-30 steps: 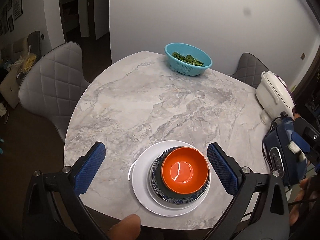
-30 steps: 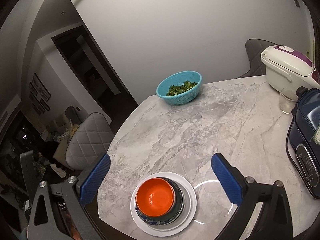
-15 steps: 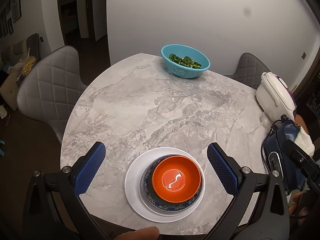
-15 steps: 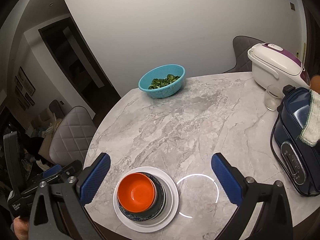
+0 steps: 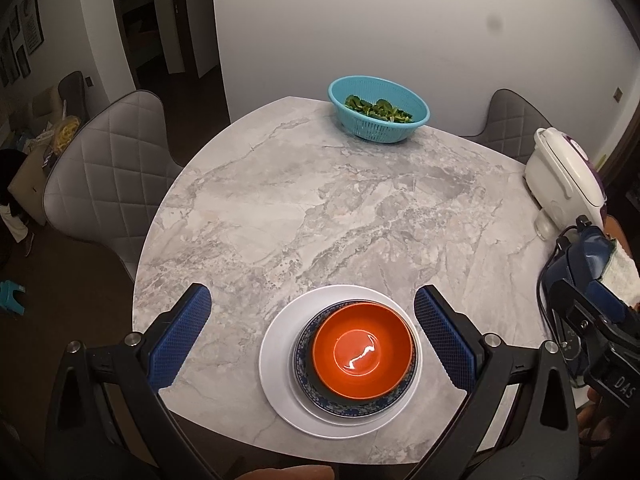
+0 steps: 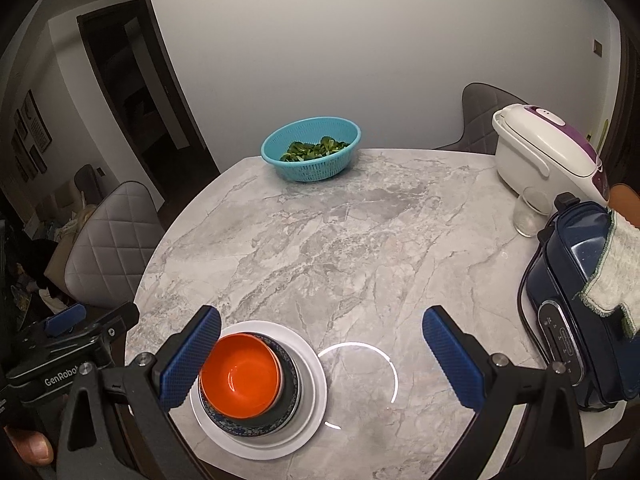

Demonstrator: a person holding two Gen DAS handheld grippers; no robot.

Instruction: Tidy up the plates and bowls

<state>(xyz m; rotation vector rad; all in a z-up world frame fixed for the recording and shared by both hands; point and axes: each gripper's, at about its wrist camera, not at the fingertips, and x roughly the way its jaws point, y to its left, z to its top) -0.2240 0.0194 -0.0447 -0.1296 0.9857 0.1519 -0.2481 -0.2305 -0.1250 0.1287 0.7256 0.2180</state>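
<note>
left gripper point(image 5: 310, 338): jaws wide, empty | right gripper point(image 6: 320, 354): jaws wide, empty | orange bowl point(image 5: 362, 356) (stacked on white plate point(image 5: 276, 356)) sits between left fingers, left of right gripper

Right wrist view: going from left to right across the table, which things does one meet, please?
Orange bowl stacked on the white plate → teal colander of greens → drinking glass → dark blue appliance with a cloth over it.
</note>
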